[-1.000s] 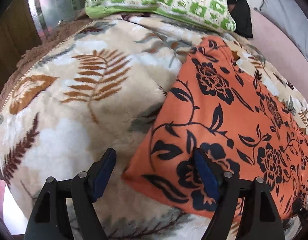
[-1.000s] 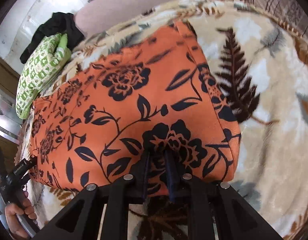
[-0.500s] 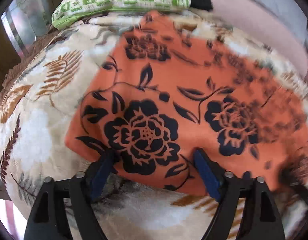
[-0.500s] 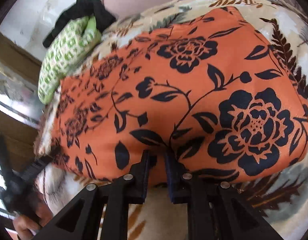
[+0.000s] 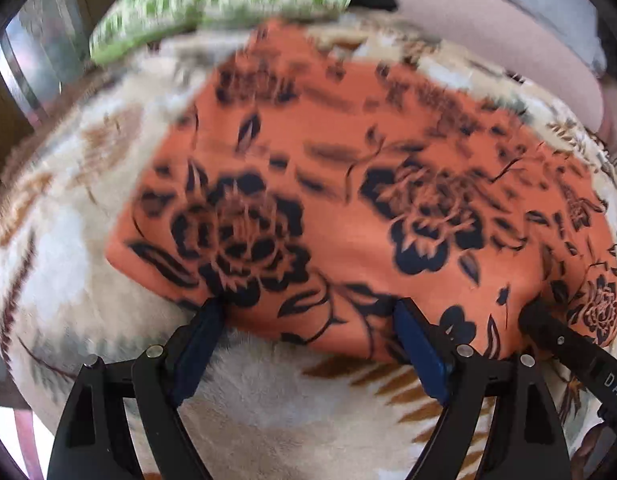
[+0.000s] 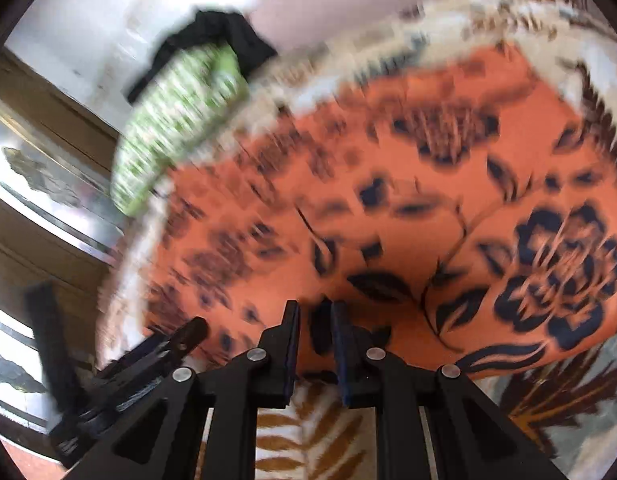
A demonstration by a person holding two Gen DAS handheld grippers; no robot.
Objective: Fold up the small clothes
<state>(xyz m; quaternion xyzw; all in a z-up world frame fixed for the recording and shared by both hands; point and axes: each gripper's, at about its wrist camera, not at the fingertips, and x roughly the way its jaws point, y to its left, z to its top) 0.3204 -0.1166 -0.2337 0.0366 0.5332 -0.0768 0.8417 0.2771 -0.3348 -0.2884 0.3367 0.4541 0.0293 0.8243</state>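
An orange cloth [image 5: 348, 208] with black flowers lies spread on a leaf-patterned blanket [image 5: 60, 248]; the right gripper [image 6: 313, 320] pinches its near edge; the left gripper [image 5: 308, 328] sits spread wide at that edge; a green pillow [image 5: 212, 0] lies beyond.

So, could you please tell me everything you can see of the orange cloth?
The orange cloth is a thin-looking fabric printed with black flowers, leaves and vines. It lies spread fairly flat on the leaf-patterned blanket, its far end near the green pillow. The right gripper is shut on its near edge. The left gripper is open, its fingers at the same edge. Both views are blurred.
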